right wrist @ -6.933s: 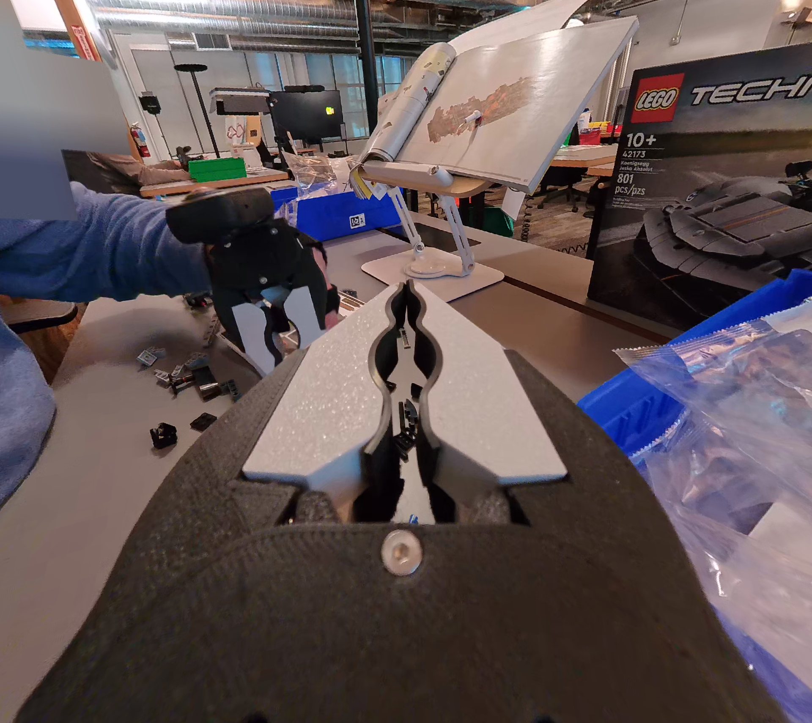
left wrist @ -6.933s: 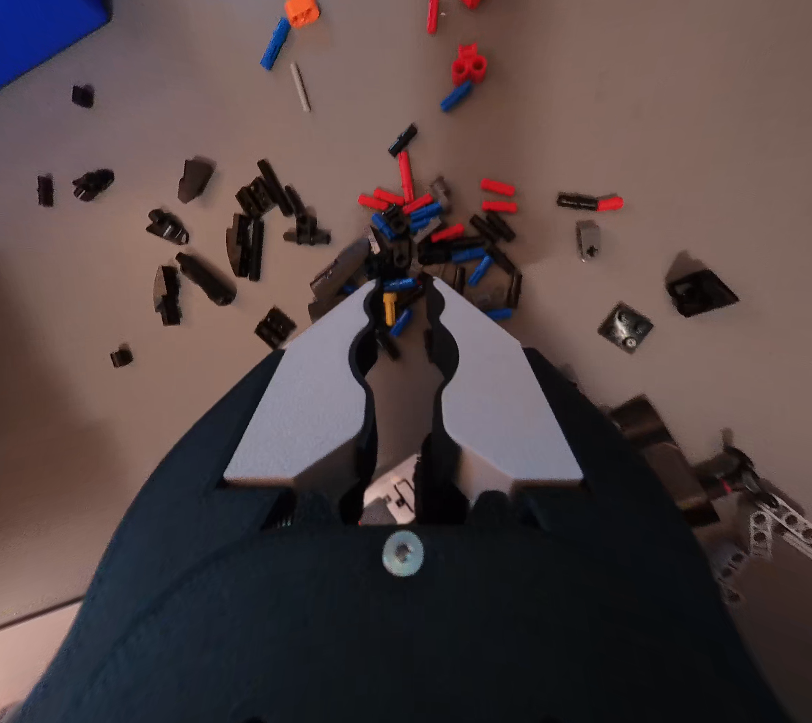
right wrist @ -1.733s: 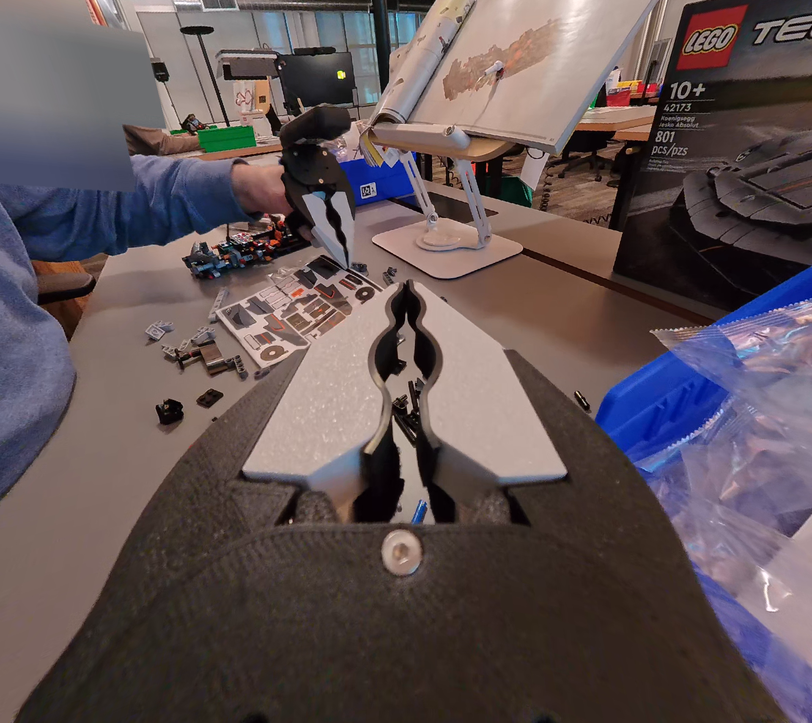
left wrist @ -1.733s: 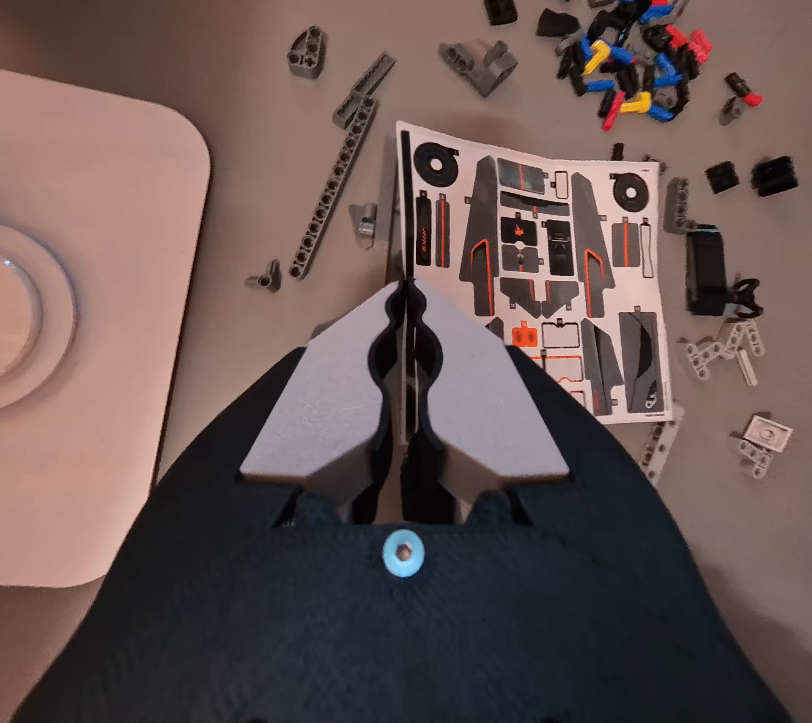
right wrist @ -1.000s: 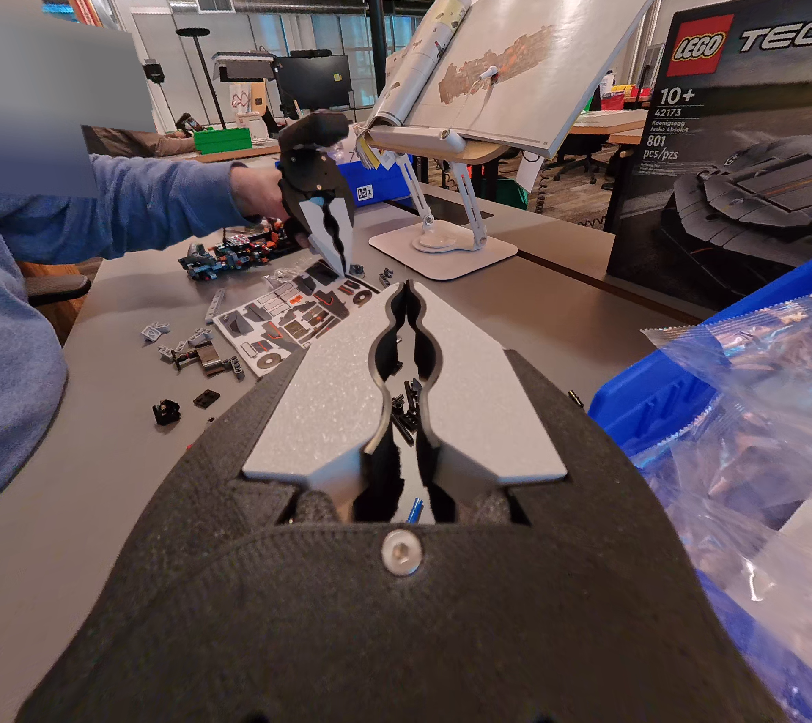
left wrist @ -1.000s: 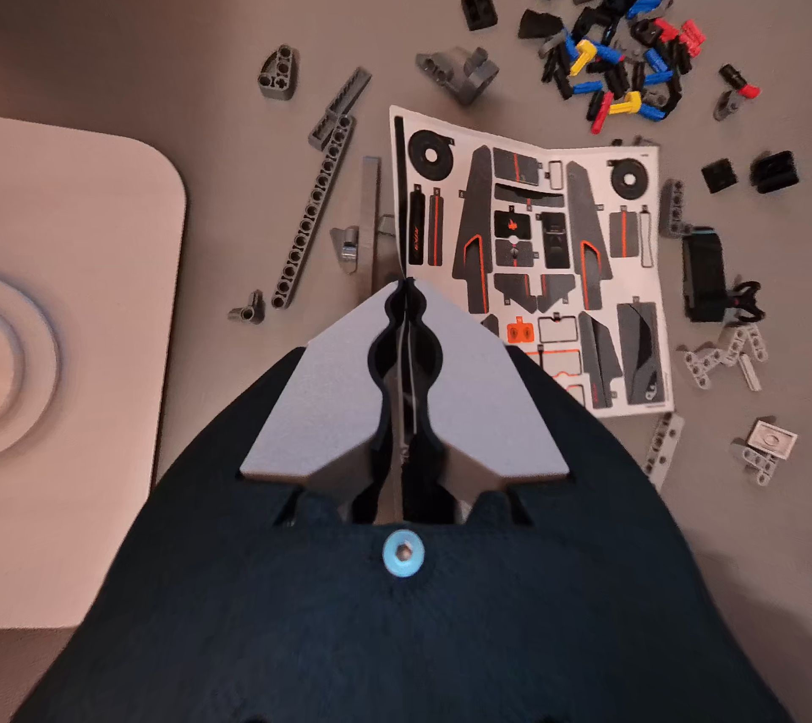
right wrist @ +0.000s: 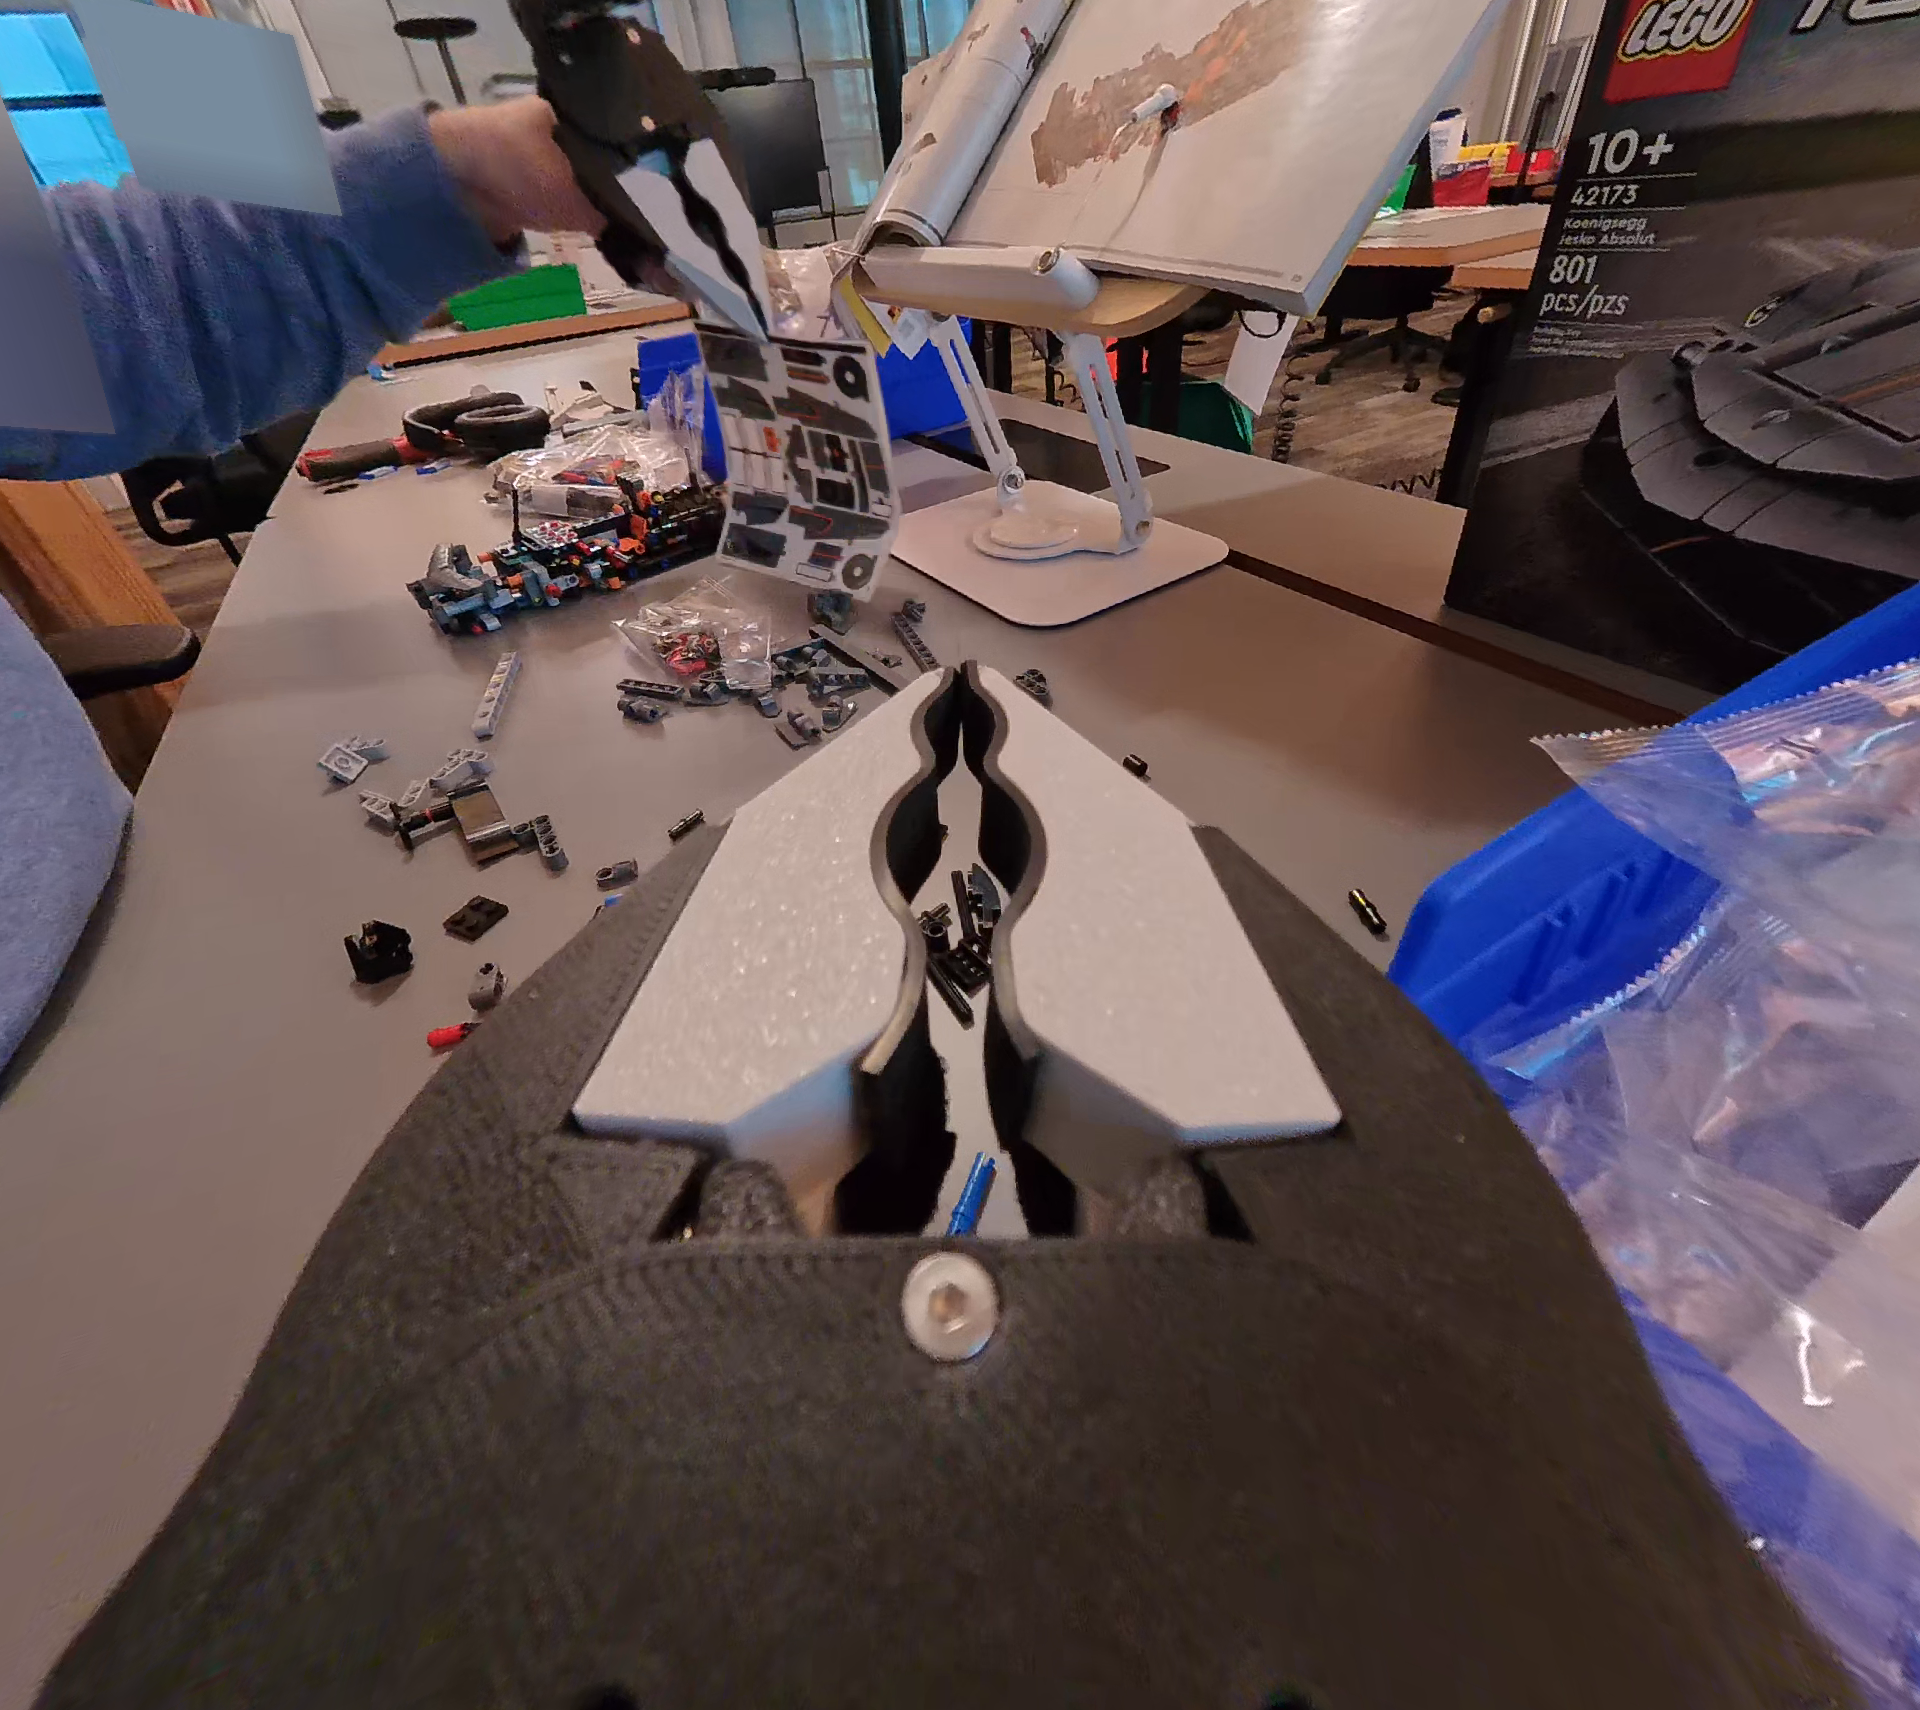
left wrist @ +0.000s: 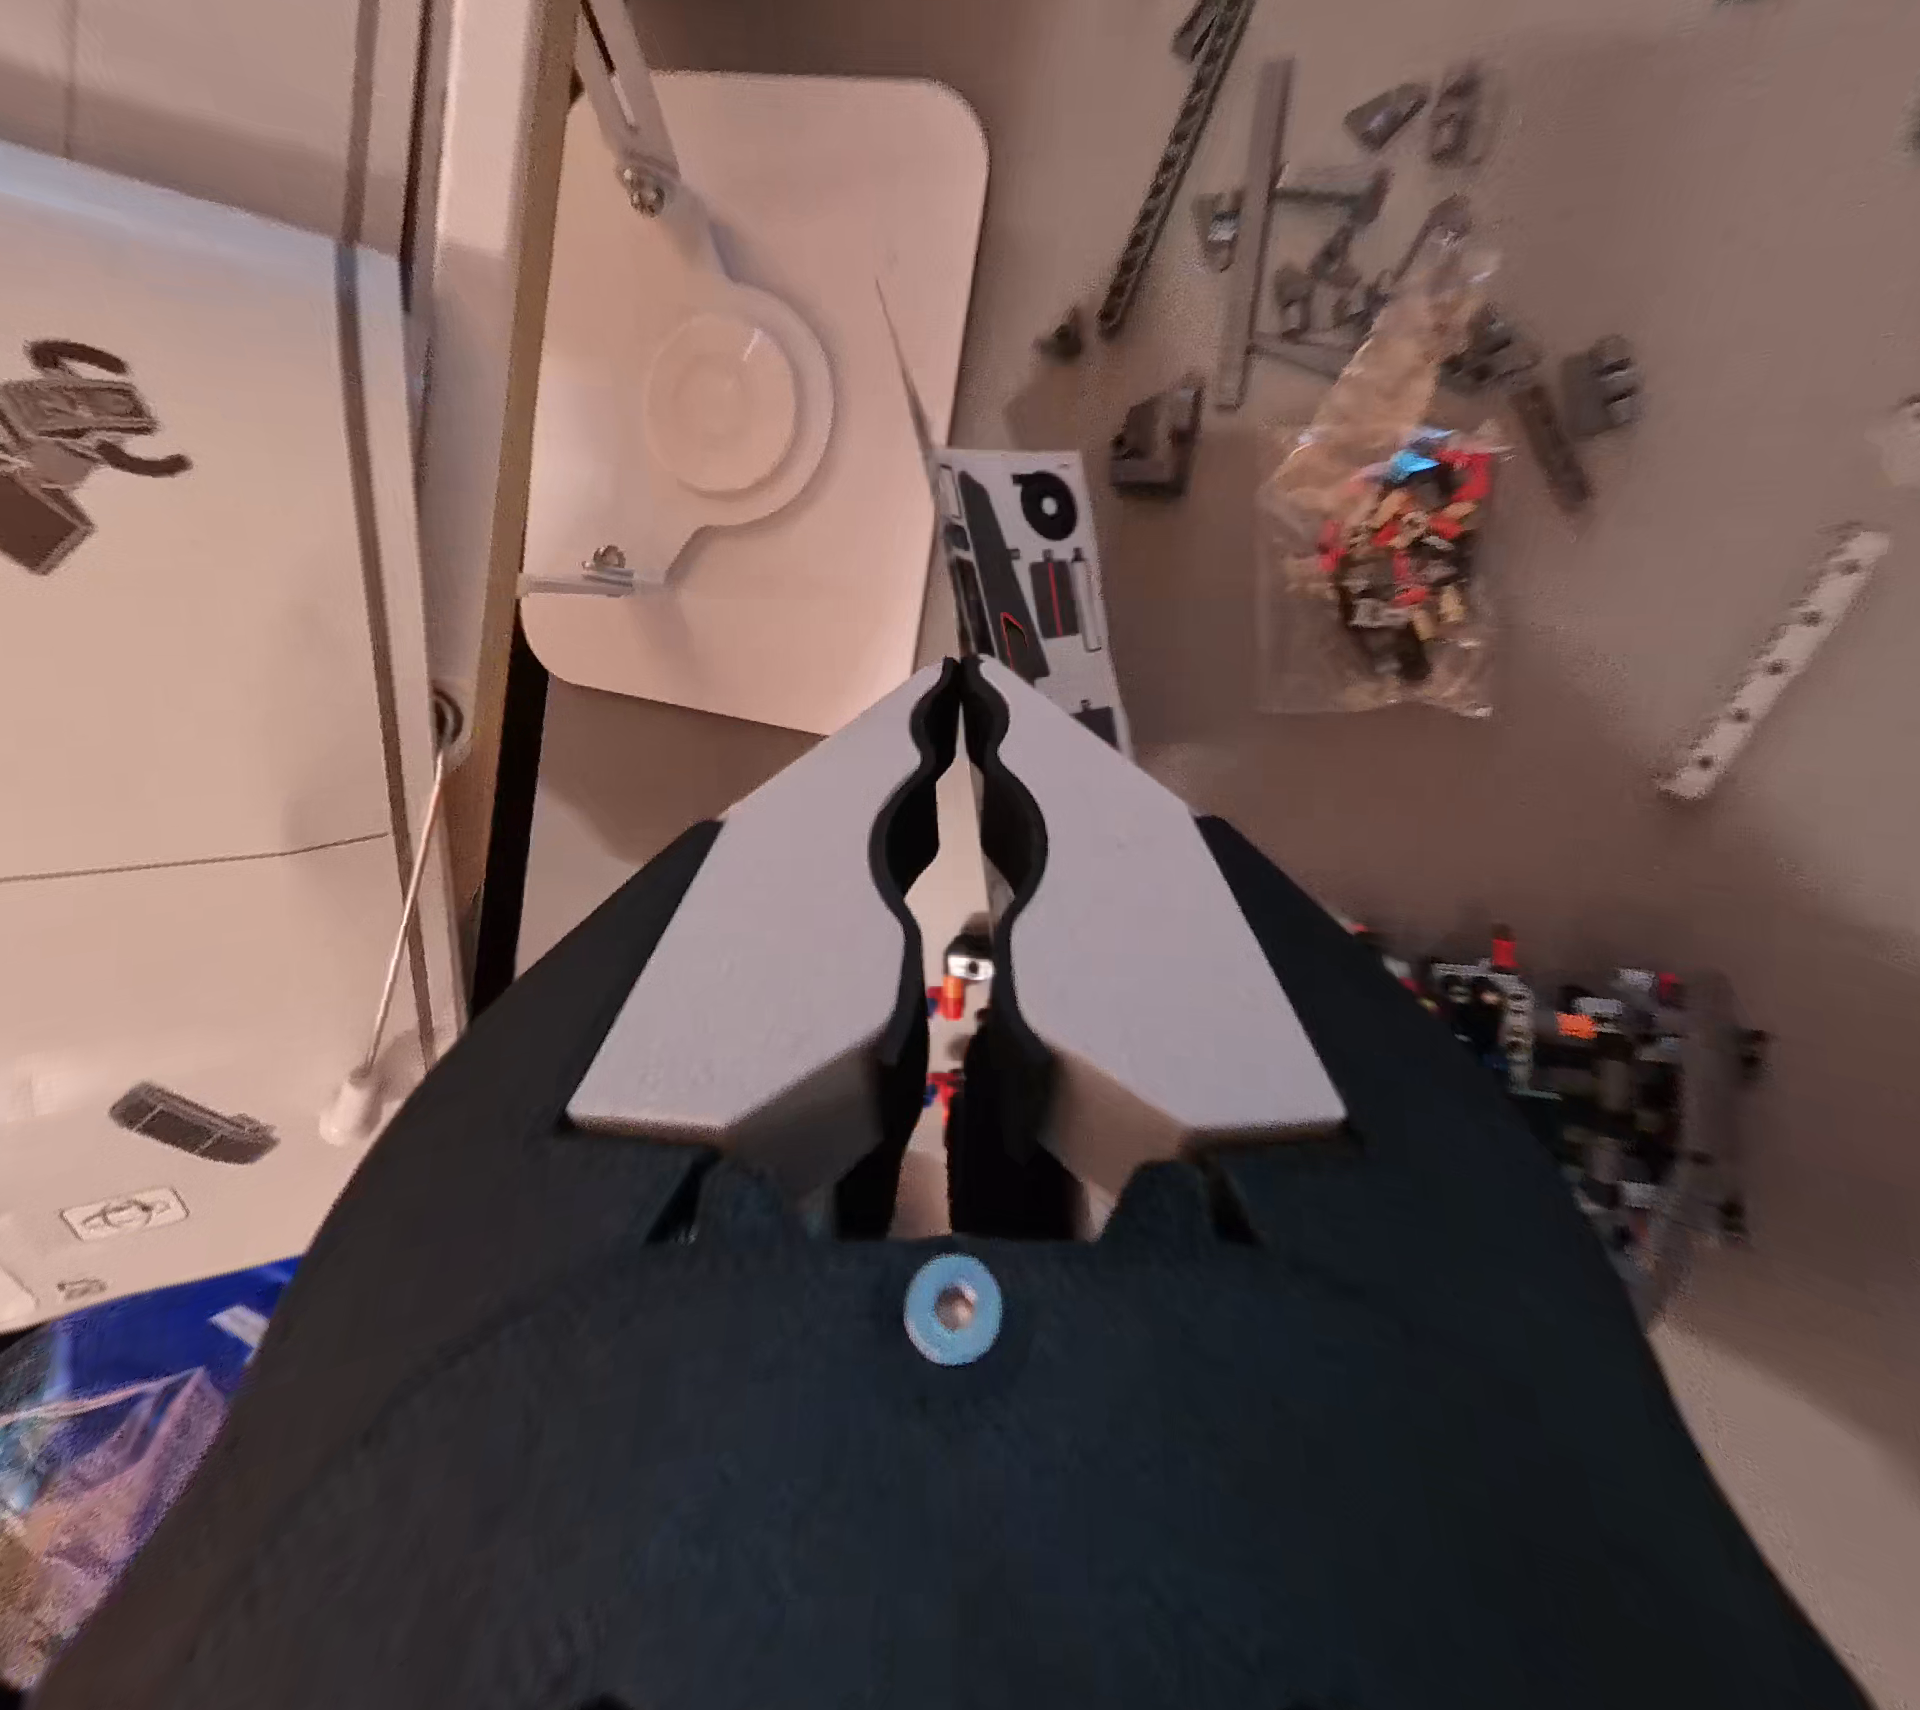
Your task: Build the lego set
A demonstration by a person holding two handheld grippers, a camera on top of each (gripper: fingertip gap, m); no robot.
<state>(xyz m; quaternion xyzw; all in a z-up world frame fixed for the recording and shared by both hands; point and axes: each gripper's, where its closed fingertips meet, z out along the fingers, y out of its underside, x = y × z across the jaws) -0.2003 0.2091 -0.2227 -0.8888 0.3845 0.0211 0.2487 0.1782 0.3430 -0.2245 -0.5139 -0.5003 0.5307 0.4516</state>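
- Right wrist view shows our left gripper point(right wrist: 753, 315) lifted above the table point(right wrist: 260, 985), its tips pinched on the top edge of the sticker sheet point(right wrist: 800, 455), which hangs free in the air in front of the book stand point(right wrist: 1049, 538).
- Our right gripper point(right wrist: 961, 684) hovers low over the table with its tips together and nothing between them; the small black pieces point(right wrist: 961, 943) seen through its gap lie on the table underneath.
- We judge the build to be partly done: a long, dark, half-built car frame point(right wrist: 582, 559) sits on the table just beyond the hanging sheet, and it looks far from the finished car pictured on the set box point(right wrist: 1714, 310).
- Much is left: grey beams and loose pins lie scattered around the frame, and the stickers appear unused, though they are too small for us to be sure.
- One small clear bag point(left wrist: 1382, 548) of mixed coloured bits lies on the table, apparently unopened.
- At our right a blue bin point(right wrist: 1558, 912) holds several more clear bags point(right wrist: 1745, 985); we cannot make out their contents.
- Left wrist view shows the instruction book point(left wrist: 156, 517) open on the stand.
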